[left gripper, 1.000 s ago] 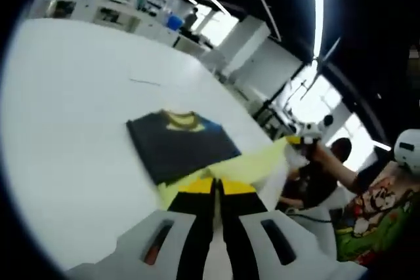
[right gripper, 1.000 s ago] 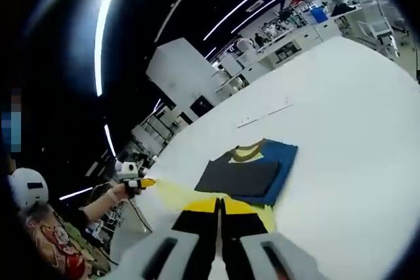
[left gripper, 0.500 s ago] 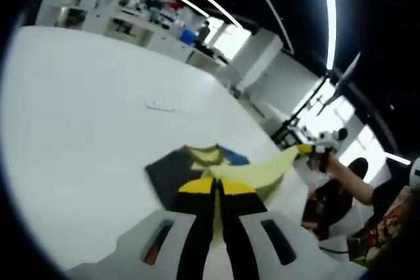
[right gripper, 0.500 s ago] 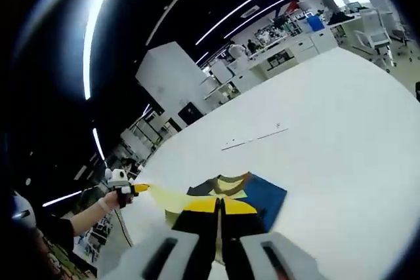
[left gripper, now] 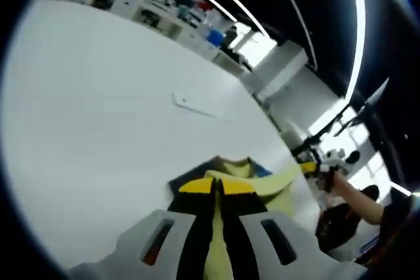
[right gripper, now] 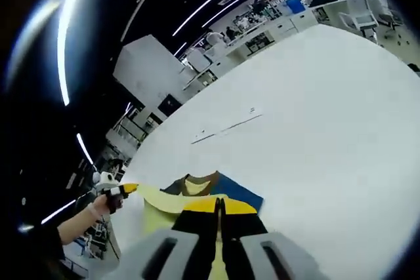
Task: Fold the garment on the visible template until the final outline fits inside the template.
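A garment lies on the white table (left gripper: 92, 103), folded, with a blue panel (right gripper: 241, 194) and a yellow collar (right gripper: 197, 184). A pale yellow edge of it (right gripper: 164, 202) is lifted and stretched taut between both grippers, above the folded part. My left gripper (left gripper: 215, 187) is shut on one end of that yellow edge (left gripper: 279, 178); the collar (left gripper: 234, 164) peeks out just beyond it. My right gripper (right gripper: 220, 205) is shut on the other end. The left gripper (right gripper: 122, 189) appears at the left of the right gripper view, held by a hand. The right gripper (left gripper: 316, 167) appears at the right of the left gripper view.
A thin line mark (right gripper: 226, 126) lies on the table (right gripper: 328, 90) beyond the garment, also seen as a mark (left gripper: 192, 105) in the left gripper view. Benches and shelving (right gripper: 262, 31) stand past the far edge, beside a white pillar (right gripper: 147, 70).
Both grippers have carried the yellow edge forward over the dark folded part toward the collar. Most of the dark panel is now covered; both views tilted.
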Available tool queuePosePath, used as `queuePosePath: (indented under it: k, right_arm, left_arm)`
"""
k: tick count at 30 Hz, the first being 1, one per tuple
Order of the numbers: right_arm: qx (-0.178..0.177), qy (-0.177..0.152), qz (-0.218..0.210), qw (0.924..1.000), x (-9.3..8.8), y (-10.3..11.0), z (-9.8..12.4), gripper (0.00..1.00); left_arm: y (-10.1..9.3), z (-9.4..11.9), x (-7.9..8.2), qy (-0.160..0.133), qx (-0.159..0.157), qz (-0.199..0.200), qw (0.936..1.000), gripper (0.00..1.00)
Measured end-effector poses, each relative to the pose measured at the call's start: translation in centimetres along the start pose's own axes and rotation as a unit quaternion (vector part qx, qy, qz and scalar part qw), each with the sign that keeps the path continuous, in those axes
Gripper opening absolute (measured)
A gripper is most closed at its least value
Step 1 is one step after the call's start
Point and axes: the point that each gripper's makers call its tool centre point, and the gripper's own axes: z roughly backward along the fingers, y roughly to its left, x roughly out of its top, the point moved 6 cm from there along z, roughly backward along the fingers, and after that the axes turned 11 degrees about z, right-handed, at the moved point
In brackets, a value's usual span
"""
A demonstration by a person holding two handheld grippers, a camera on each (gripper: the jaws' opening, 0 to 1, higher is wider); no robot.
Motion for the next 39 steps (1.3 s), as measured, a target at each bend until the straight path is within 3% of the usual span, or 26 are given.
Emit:
queuePosePath:
  k: [6,15,27,31,35,38,39]
  right_arm:
    - [-0.017,0.020,-0.019,0.9995,-1.0,-1.8,-1.1,0.00]
    - [-0.028,0.023,-0.051,0.9980,-2.3,-3.3,-3.1,0.00]
    - [-0.033,0.043,-0.037,0.9979,-3.3,-4.1,-3.7,0.00]
    - [-0.027,0.043,-0.022,0.9985,-3.3,-4.0,-3.8,0.00]
    - [-0.017,0.036,0.039,0.9984,-3.2,-3.6,-3.8,0.01]
    - [-0.018,0.023,0.085,0.9960,-2.6,-3.2,-3.3,0.24]
    - [-0.018,0.022,0.099,0.9947,-2.5,-3.1,-3.1,0.26]
  left_arm:
    - [1.9,-0.8,-0.6,0.004,0.021,0.009,0.9997,0.00]
    - [4.3,-2.2,-2.1,0.002,0.056,0.016,0.9983,0.00]
    - [5.4,-2.7,-2.7,0.004,0.069,0.009,0.9976,0.00]
    - [5.1,-2.9,-2.6,0.012,0.071,-0.039,0.9967,0.00]
    - [4.8,-2.7,-2.5,0.012,0.060,-0.096,0.9935,0.00]
    - [4.5,-2.1,-2.3,0.019,0.065,-0.152,0.9860,0.01]
    - [4.4,-2.0,-2.2,0.020,0.065,-0.162,0.9845,0.02]
